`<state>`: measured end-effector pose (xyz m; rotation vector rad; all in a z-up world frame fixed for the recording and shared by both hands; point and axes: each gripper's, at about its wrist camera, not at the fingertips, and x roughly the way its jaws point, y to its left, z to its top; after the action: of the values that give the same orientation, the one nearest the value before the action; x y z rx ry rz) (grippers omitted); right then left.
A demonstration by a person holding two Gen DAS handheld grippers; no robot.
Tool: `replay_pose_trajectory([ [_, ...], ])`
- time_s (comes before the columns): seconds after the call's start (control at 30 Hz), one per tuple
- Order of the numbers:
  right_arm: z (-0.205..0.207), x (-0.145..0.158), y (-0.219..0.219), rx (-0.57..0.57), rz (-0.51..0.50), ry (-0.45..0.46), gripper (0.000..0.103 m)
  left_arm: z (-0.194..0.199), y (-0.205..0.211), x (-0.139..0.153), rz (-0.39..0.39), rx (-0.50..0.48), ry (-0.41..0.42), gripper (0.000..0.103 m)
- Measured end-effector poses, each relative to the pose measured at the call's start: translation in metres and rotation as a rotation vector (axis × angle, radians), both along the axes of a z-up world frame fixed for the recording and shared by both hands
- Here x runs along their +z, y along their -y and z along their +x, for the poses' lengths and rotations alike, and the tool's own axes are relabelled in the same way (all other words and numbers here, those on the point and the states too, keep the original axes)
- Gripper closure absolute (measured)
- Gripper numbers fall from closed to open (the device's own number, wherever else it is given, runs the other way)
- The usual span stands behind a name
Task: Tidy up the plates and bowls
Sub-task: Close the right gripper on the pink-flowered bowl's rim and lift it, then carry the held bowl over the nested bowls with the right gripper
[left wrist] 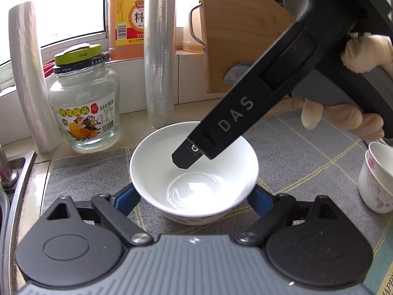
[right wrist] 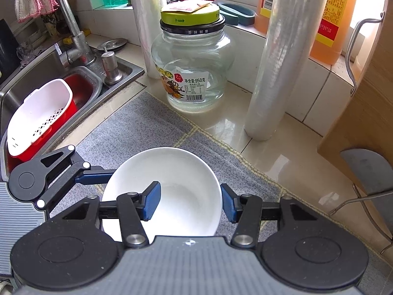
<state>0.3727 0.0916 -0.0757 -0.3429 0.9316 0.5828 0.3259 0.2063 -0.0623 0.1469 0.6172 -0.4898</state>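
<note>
Straddling the white bowl from the near side, the left gripper has its jaws wide apart, one blue finger on each flank. Both fingertips vanish under the bowl's flaring rim, so I cannot tell whether they press on it or only stand beside it. The bowl sits upright on a grey checked mat, near its back edge, in front of a glass jar and a tall roll of clear film.

The right gripper comes down from above and has closed over the bowl's right wall: one pad is inside the bowl, the other just outside the rim. Where the inner pad meets the wall is hard to make out against the white glaze. From the left wrist only one of its fingers shows, tip inside the bowl; the other is hidden behind it. A gloved hand holds its handle, partly cut off.

Two stacked flowered cups stand at the right edge, only half in view. A wooden board leans behind, its top cropped.
</note>
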Motion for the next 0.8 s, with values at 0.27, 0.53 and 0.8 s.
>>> replay_pose_trajectory([
  [0.27,-0.016,0.010,0.010,0.022,0.027,0.012,0.045,-0.014,0.009,0.018,0.054,-0.012,0.003,0.011],
  [0.53,-0.042,0.022,0.021,0.020,0.038,0.045,0.045,-0.035,0.020,0.033,0.080,-0.039,0.012,0.011],
  [0.8,-0.072,0.035,0.040,-0.004,0.052,0.063,0.045,-0.055,0.031,0.046,0.087,-0.071,0.006,0.011],
])
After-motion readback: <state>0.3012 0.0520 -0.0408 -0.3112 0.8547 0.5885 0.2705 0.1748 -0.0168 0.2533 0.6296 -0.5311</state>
